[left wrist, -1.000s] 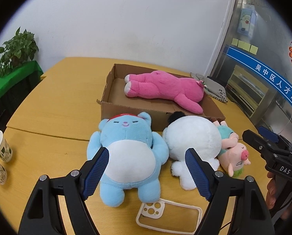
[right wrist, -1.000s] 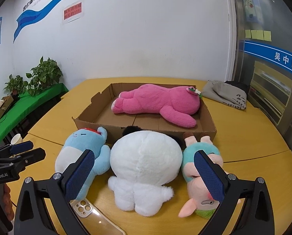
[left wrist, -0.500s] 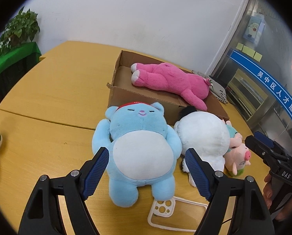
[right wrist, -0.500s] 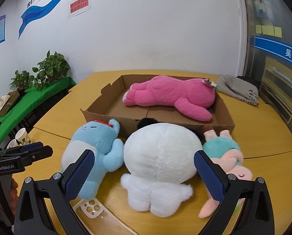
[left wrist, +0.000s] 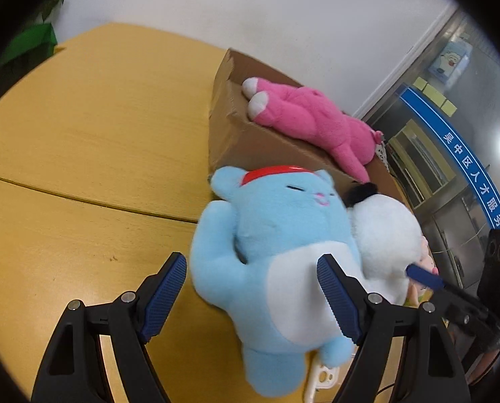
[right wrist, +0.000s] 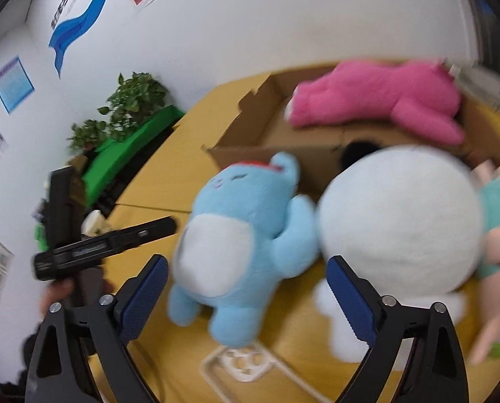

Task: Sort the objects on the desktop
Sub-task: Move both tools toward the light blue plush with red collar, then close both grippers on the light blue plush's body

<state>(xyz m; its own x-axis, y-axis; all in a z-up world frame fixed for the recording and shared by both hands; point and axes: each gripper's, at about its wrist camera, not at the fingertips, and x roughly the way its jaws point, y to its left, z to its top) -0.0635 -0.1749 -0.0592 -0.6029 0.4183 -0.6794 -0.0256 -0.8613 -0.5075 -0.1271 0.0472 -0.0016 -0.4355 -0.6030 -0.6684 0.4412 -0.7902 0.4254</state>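
A light-blue plush (left wrist: 276, 252) with a red cap lies on its back on the wooden table, against the cardboard box (left wrist: 243, 141). My left gripper (left wrist: 250, 299) is open around its lower body: one pad lies over the white belly, the other stands clear of its arm. My right gripper (right wrist: 246, 302) also straddles the blue plush (right wrist: 243, 235), its jaws closing but not pressing on it. A round white plush (right wrist: 401, 221) lies to the right of the blue one. A pink plush (right wrist: 377, 100) lies inside the box (right wrist: 250, 134).
A clear phone case (right wrist: 246, 366) lies under the blue plush's feet. A teal-and-pink pig plush (right wrist: 498, 208) sits at the far right. Potted plants (right wrist: 132, 94), a green cloth and a paper cup (right wrist: 93, 221) stand off to the left. The table (left wrist: 98, 134) stretches to the left.
Both grippers have come down and closer to the blue plush. The right view has swung left from the white plush onto the blue one, and its jaws have narrowed a little.
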